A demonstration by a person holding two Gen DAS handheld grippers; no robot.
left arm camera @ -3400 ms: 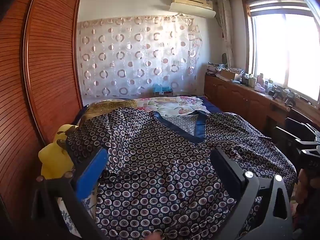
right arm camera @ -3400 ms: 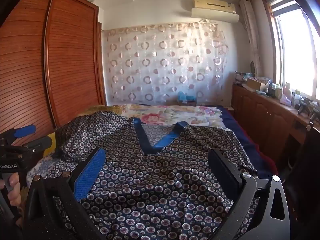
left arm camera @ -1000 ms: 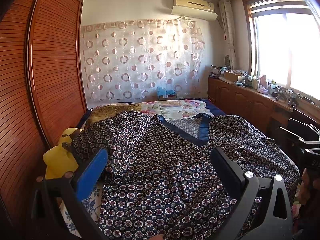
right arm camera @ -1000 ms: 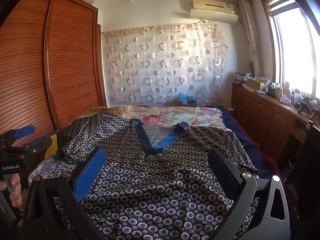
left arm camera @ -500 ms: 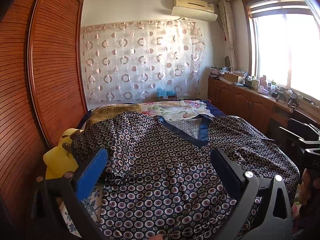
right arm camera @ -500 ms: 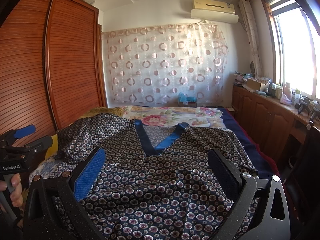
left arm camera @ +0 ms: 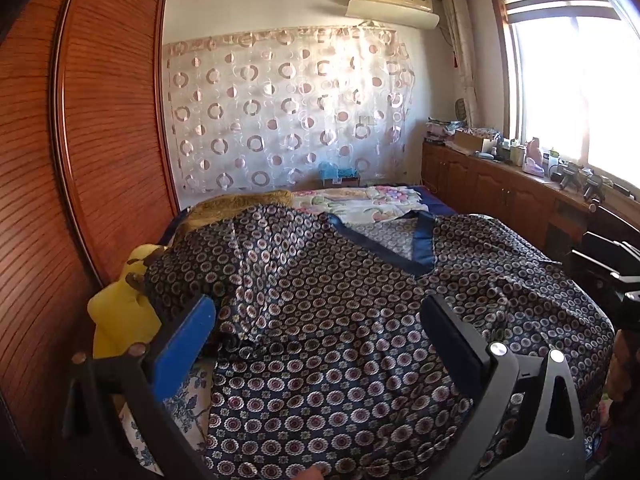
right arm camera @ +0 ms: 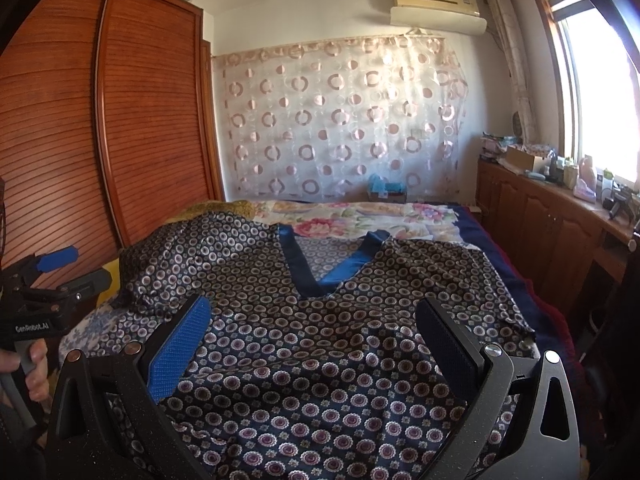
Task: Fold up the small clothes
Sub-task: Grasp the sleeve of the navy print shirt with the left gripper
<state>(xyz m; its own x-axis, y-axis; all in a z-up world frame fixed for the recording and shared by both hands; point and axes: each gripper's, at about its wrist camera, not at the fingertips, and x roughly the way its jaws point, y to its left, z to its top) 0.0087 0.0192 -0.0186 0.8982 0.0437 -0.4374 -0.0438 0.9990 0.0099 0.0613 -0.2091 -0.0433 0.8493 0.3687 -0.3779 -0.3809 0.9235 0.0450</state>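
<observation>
A dark navy garment with a round flower print (left arm camera: 340,320) lies spread face up on the bed, its blue V-neck band (left arm camera: 420,248) toward the far end; it also shows in the right wrist view (right arm camera: 320,340). Its left sleeve is bunched up. My left gripper (left arm camera: 316,316) is open and empty above the garment's left lower part. My right gripper (right arm camera: 312,316) is open and empty above the garment's middle lower part. The left gripper also shows at the left edge of the right wrist view (right arm camera: 52,276).
The bed has a floral sheet (right arm camera: 360,216). A yellow plush toy (left arm camera: 120,312) lies at the bed's left edge beside a wooden wardrobe (left arm camera: 80,160). A low wooden cabinet (right arm camera: 552,232) with clutter runs under the window on the right.
Both grippers have stayed open and almost still above the garment; the views shifted only slightly. The garment has not moved.
</observation>
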